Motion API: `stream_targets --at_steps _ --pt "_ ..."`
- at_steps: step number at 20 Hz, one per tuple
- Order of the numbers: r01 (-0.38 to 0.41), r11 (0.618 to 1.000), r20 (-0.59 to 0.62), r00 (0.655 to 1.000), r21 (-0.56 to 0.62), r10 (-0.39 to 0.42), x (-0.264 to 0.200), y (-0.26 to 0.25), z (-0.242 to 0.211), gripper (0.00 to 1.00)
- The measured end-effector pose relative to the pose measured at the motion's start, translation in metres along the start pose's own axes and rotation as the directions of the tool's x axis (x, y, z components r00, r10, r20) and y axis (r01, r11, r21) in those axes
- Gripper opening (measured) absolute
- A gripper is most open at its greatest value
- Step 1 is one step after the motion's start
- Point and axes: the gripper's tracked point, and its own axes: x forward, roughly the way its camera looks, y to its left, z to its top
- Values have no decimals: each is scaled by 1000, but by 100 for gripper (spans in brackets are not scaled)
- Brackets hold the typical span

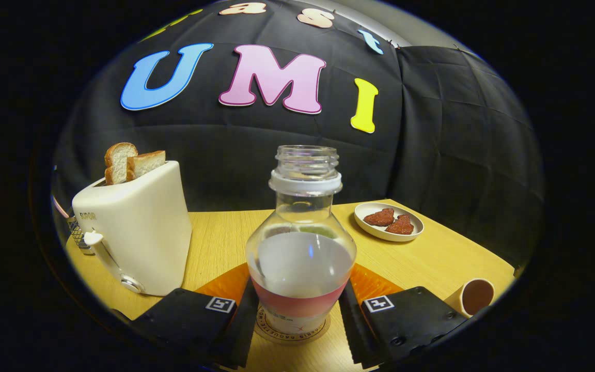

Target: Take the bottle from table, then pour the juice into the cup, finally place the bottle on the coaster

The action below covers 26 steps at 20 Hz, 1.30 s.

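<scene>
Bottle point(300, 258) stood upright on coaster point(292, 330) between the tongs point(297, 315); fingers point(351, 320) sat slightly off its sides, released. Cup point(473, 297) lay right.

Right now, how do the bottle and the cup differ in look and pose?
The bottle is clear, uncapped and upright on a round coaster between the tool's fingers; the cup is tan, dark inside, and tilted off beyond the right finger. The bottle holds pale liquid; what the cup contains is unclear. Both sit on the wooden table with open mouths.
</scene>
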Motion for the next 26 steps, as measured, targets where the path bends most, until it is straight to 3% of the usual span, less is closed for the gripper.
stream_targets --at_steps 4,9,14,22,26 --pt "12 1000 -11 1000 0 -12 0 -2 -2 80" --pt "10 1000 6 1000 27 -10 -17 -9 5 100" --pt "-15 1000 2 1000 25 15 -48 -6 7 98" --pt "-190 982 129 974 5 188 -177 5 47 98" --pt "-205 978 173 965 22 198 -238 -10 66 98"
